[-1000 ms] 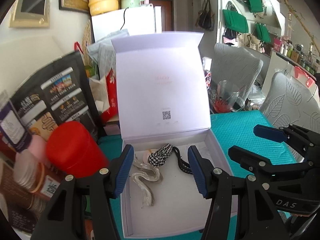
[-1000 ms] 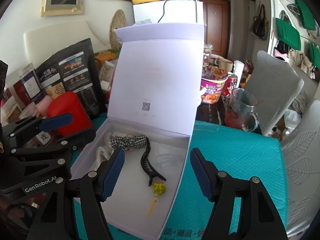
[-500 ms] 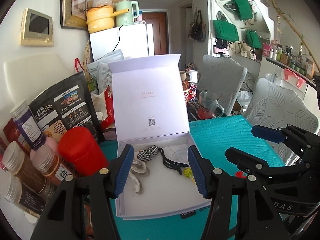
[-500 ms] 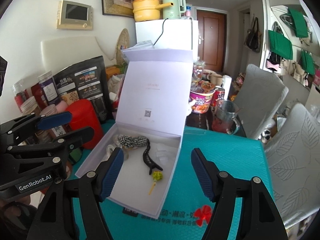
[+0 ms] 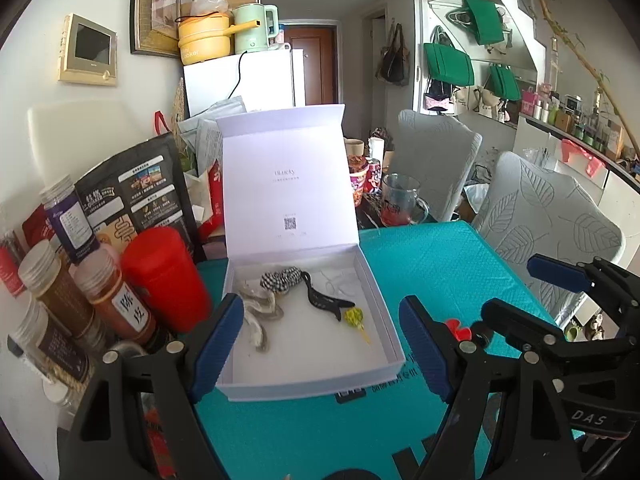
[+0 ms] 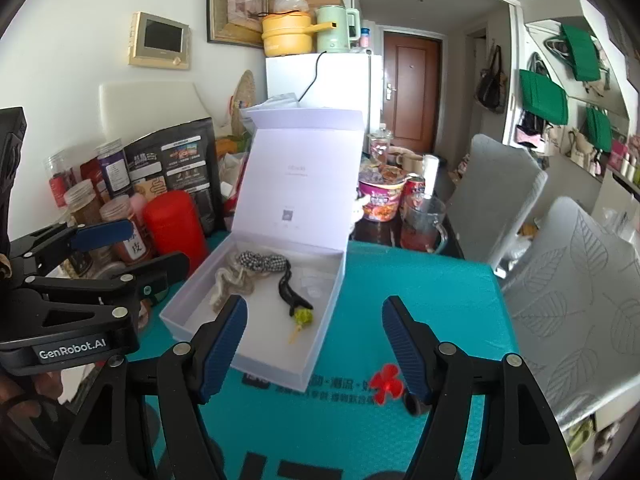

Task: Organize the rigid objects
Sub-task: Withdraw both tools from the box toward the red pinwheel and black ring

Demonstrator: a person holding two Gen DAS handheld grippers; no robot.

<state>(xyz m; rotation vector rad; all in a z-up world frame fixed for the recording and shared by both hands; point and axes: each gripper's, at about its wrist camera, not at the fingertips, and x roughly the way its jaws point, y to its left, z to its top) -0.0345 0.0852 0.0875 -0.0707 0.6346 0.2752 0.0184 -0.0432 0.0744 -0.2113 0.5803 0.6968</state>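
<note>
We hold both tools back from the white box (image 5: 308,360), which sits ahead of them on the teal mat (image 5: 440,264) with its lid propped upright behind it, so the tray stays open for dropping things in. The left gripper (image 5: 322,346) is empty; its jaws have just been opening and now stand wide with nothing between them, framing the near end of the box. The right gripper (image 6: 314,338) is also spread and empty, the box lying ahead and to its left. Inside the tray, beyond the left tool's fingertips, we see a black hair claw (image 5: 324,300), a checked scrunchie (image 5: 280,278) touching its far end, a pale translucent clip (image 5: 260,312) nearer the left wall, and a small yellow-green hairpin (image 5: 354,318) just beside the claw. A red flower-shaped piece (image 6: 384,383) still lies on the mat outside the box, close by the right tool's right finger, so we judge it the likely next pickup.
</note>
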